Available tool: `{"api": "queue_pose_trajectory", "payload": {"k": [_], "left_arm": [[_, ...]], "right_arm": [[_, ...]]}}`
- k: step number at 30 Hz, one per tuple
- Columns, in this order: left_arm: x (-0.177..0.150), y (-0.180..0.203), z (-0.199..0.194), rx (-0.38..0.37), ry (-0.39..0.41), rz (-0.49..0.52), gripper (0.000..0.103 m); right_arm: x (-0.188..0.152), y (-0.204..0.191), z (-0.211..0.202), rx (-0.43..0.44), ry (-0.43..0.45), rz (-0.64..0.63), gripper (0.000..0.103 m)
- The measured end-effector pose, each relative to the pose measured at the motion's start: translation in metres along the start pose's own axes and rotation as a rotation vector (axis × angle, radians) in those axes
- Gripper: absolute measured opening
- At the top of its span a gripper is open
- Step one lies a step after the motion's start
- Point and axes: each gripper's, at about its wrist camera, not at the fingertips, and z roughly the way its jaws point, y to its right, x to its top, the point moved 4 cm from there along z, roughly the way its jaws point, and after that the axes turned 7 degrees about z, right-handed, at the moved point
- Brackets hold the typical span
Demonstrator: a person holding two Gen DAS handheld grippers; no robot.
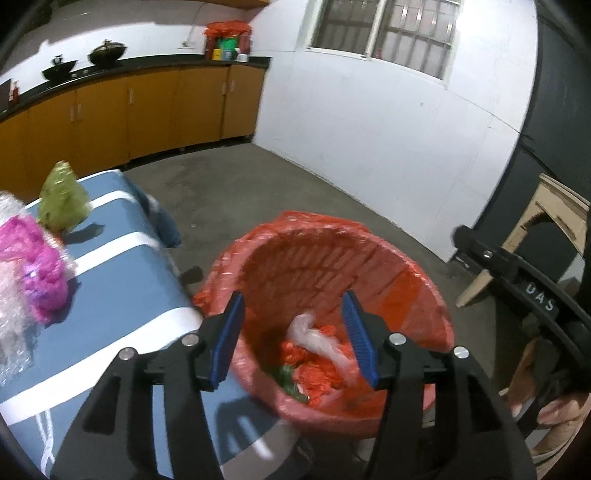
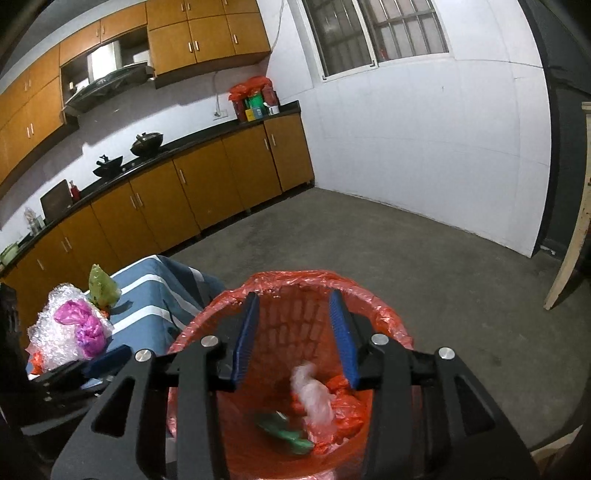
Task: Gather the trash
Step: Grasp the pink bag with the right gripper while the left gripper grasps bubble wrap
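Note:
A red-lined trash bin (image 1: 388,280) (image 2: 384,314) stands beside a blue-and-white striped table (image 1: 122,280) (image 2: 147,291). In the bin lie a white plastic wad (image 1: 317,338) (image 2: 314,398), orange plastic and a green scrap (image 2: 288,432). My left gripper (image 1: 295,339) is open and empty over the bin's near rim. My right gripper (image 2: 295,332) is open and empty above the bin. On the table sit a green bag (image 1: 62,199) (image 2: 101,286), a pink bag (image 1: 37,266) (image 2: 83,325) and bubble wrap (image 1: 11,332) (image 2: 55,332).
A wooden cabinet run with black counter (image 2: 177,147) and woks lines the back wall. A white wall with a window (image 1: 388,29) is to the right. The right gripper's body (image 1: 524,295) shows at the left view's right edge. Bare concrete floor (image 2: 406,251) lies beyond the bin.

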Motion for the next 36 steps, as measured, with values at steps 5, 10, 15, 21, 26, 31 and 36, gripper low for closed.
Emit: {"api": "queue_pose_trajectory", "payload": {"k": [5,10,15,21,26,31,36], "left_arm": [[-0.011,-0.031,-0.027,0.166,0.051,-0.023,0.068],[-0.024,-0.059,-0.053,0.286,0.067,-0.046,0.073],[-0.039,-0.093,-0.077,0.382,0.061,-0.090,0.077],[-0.060,-0.135,-0.102,0.499,0.047,-0.133,0.082],[-0.077,-0.172,-0.128,0.618,0.047,-0.168,0.084],[-0.091,-0.209,-0.154,0.705,0.059,-0.240,0.084],[-0.100,-0.242,-0.177,0.774,0.084,-0.299,0.084]], "right_arm": [[0.000,-0.005,-0.003,-0.018,0.013,-0.035,0.049],[-0.004,-0.016,-0.002,0.005,-0.002,-0.058,0.050],[-0.010,-0.036,0.000,0.042,-0.021,-0.089,0.050],[-0.020,-0.074,0.002,0.112,-0.050,-0.159,0.055],[-0.030,-0.119,0.010,0.188,-0.087,-0.240,0.057],[-0.044,-0.174,0.024,0.274,-0.123,-0.298,0.060],[-0.061,-0.228,0.041,0.346,-0.158,-0.351,0.061]]}}
